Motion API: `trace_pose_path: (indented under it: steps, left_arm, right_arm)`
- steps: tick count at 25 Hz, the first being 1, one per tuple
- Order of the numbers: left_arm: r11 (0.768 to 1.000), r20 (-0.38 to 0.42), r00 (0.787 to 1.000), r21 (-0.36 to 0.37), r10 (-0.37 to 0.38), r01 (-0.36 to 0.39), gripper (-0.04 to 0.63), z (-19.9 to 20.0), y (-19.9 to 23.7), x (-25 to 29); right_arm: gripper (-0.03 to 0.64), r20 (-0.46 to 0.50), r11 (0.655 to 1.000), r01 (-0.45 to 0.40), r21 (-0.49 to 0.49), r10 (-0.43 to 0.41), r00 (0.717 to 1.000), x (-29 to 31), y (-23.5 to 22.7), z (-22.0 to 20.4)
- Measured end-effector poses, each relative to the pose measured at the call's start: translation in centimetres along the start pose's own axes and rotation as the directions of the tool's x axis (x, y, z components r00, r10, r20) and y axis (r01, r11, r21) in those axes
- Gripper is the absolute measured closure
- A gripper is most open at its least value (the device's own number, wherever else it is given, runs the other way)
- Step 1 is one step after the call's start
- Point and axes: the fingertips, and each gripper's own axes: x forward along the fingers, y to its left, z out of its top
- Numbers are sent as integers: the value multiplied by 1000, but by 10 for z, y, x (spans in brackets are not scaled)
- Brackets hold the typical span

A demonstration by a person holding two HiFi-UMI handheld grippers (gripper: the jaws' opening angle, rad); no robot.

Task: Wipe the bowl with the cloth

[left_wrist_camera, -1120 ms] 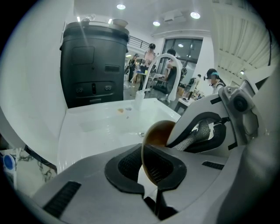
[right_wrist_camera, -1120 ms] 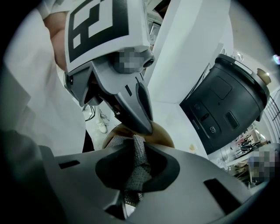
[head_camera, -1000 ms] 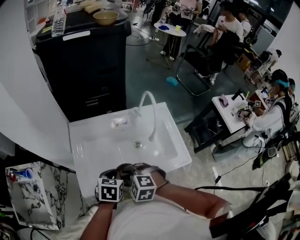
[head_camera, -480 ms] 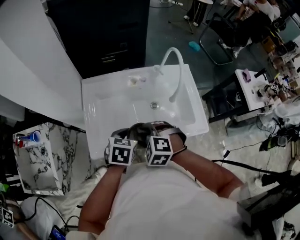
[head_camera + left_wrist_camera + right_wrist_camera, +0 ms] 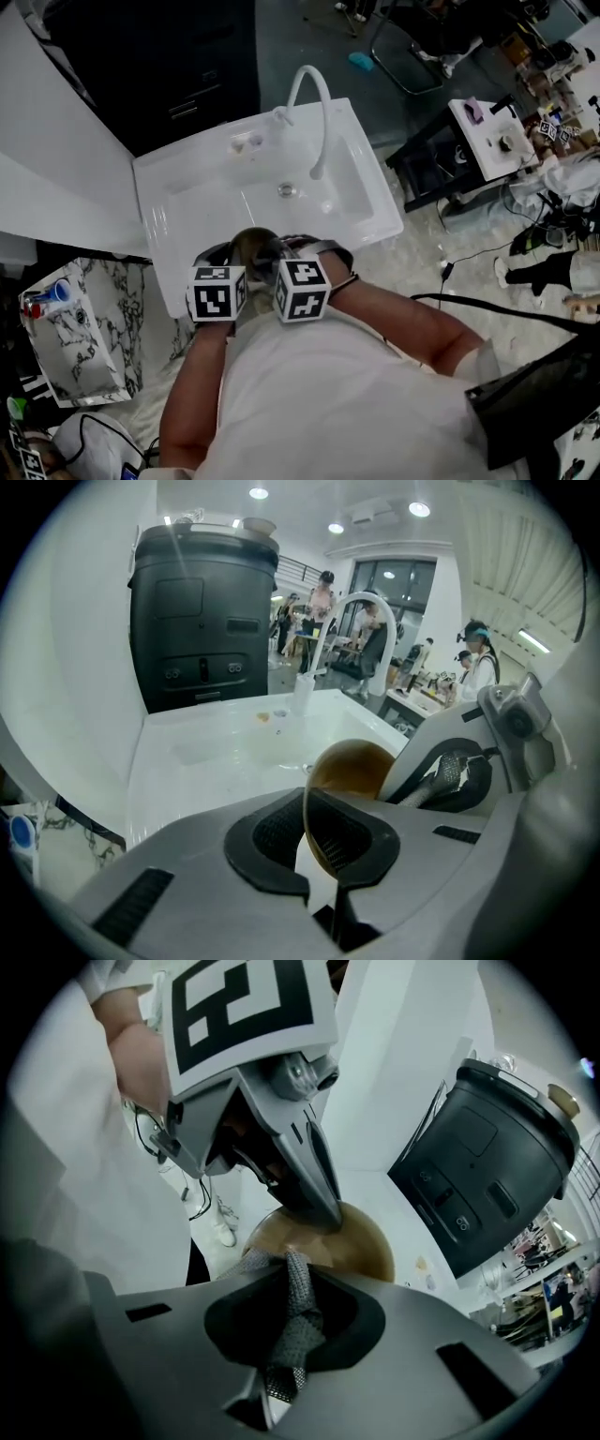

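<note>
Over the white sink's point(image 5: 187, 202) near edge we hold the brown bowl point(image 5: 352, 766), rim pinched in the left gripper's point(image 5: 317, 855) closed jaws: hard wiping could lever it loose. Right gripper point(image 5: 281, 1358) clamps the grey cloth point(image 5: 300, 1307) at the bowl; cloth may slip.

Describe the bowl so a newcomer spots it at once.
Find the white sink with the curved tap. At its near edge the left gripper pinches the rim of the bowl: small, round, brown. Its neighbour, the cloth in the right gripper, is grey mesh instead.
</note>
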Motion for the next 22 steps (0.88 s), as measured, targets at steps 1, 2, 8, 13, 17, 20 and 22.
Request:
trace_pose_path:
  steps: [1, 2, 8, 13, 17, 20, 22]
  left_arm:
    - [1000, 0, 1000, -4, 6, -6, 577, 0, 1, -1]
    - [1000, -1, 1000, -8, 9, -9, 577, 0, 1, -1]
    - [1000, -15, 1000, 3, -9, 9, 577, -4, -13, -2]
    - [1000, -26, 1000, 18, -17, 18, 577, -6, -21, -2]
    - [999, -36, 999, 31, -18, 19, 577, -8, -30, -4]
    - [999, -33, 999, 33, -15, 17, 577, -5, -33, 0]
    - [999, -27, 1000, 34, -9, 10, 577, -1, -32, 3]
  right_arm:
    - [581, 18, 1000, -11, -5, 11, 1000, 0, 1, 4]
    - [581, 32, 1000, -18, -12, 18, 999, -1, 2, 7]
    - [581, 70, 1000, 9, -19, -8, 998, -8, -2, 16]
    - [581, 68, 994, 99, -36, -96, 993, -16, -21, 17]
    - [581, 23, 980, 183, -73, -182, 983, -25, -32, 4]
    - [581, -21, 972, 214, -100, -217, 976, -31, -36, -10]
    - [581, -39, 974, 206, -99, -210, 977, -32, -36, -18]
